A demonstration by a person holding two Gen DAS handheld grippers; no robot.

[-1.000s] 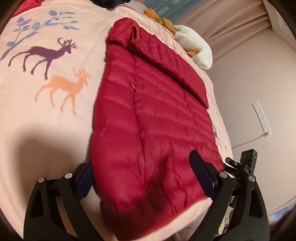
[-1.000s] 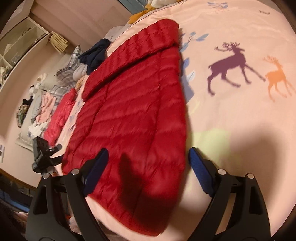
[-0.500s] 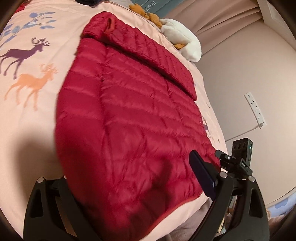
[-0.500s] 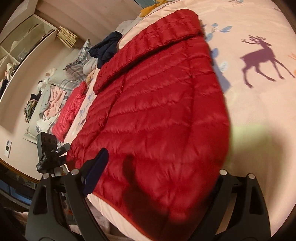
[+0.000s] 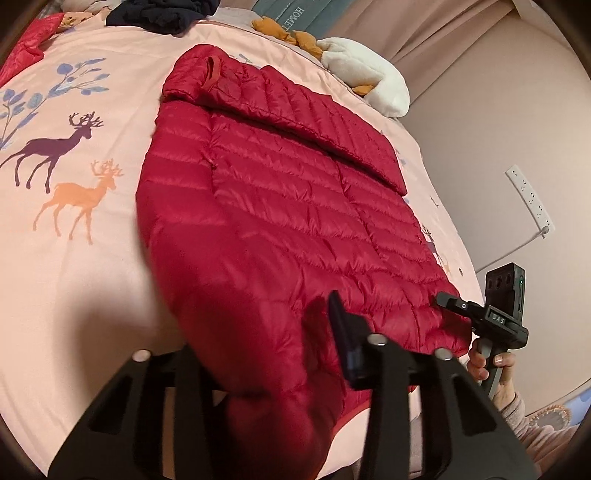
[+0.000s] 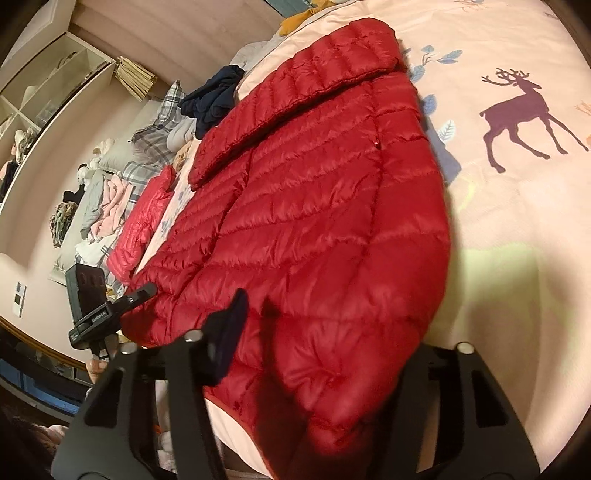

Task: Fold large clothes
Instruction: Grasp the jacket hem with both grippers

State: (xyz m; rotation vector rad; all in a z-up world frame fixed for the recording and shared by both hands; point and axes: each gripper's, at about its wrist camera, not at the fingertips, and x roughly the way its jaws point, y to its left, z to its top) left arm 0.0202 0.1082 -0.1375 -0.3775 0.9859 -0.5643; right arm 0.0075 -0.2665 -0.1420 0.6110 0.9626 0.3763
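A red quilted down jacket (image 5: 280,206) lies on a pink bedspread with deer prints (image 5: 74,184), one sleeve folded across its top. It also shows in the right wrist view (image 6: 314,206). My left gripper (image 5: 266,354) is shut on the jacket's hem corner nearest me; red fabric bulges between the fingers and hides the left one. My right gripper (image 6: 325,343) is shut on the other hem corner; fabric covers its right finger. Each gripper shows small in the other's view, at the hem's far corner (image 5: 498,314) (image 6: 96,310).
A pile of clothes (image 6: 110,192) and a second red jacket (image 6: 147,218) lie at the bed's far side. Dark clothes (image 5: 162,13), a white and orange plush toy (image 5: 362,70) lie near the head. A wall with a power strip (image 5: 528,195) is at the right.
Both grippers moved in over the hem corners and closed on the fabric. The hem edge now bunches up between the fingers.
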